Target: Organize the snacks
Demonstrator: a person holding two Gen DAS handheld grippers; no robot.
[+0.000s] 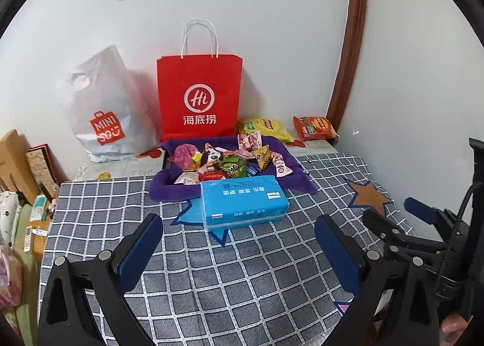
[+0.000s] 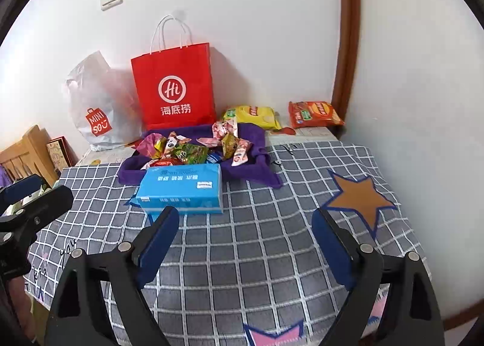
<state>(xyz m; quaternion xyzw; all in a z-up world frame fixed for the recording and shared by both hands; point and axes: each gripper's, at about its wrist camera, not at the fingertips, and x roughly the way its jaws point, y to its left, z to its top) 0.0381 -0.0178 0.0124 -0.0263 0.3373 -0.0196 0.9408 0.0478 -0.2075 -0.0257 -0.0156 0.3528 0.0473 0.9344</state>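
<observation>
A tray lined with purple cloth (image 1: 298, 175) (image 2: 257, 137) holds several small wrapped snacks (image 1: 230, 161) (image 2: 187, 152). In front of it lies a blue tissue pack (image 1: 243, 203) (image 2: 181, 188). Behind the tray lie a yellow chip bag (image 1: 266, 128) (image 2: 254, 114) and an orange chip bag (image 1: 316, 128) (image 2: 314, 114). My left gripper (image 1: 239, 240) hovers open over the checked cloth, short of the tissue pack, nothing between its fingers. My right gripper (image 2: 246, 234) is open too, empty, just right of the pack. Each gripper shows at the edge of the other's view.
A red paper bag (image 1: 199, 94) (image 2: 175, 88) and a white plastic bag (image 1: 103, 113) (image 2: 96, 110) stand against the wall. A checked cloth with stars (image 1: 242, 270) (image 2: 257, 255) covers the table. Wooden furniture and clutter (image 1: 27, 170) sit at the left. A wall and brown frame (image 1: 348, 73) close the right.
</observation>
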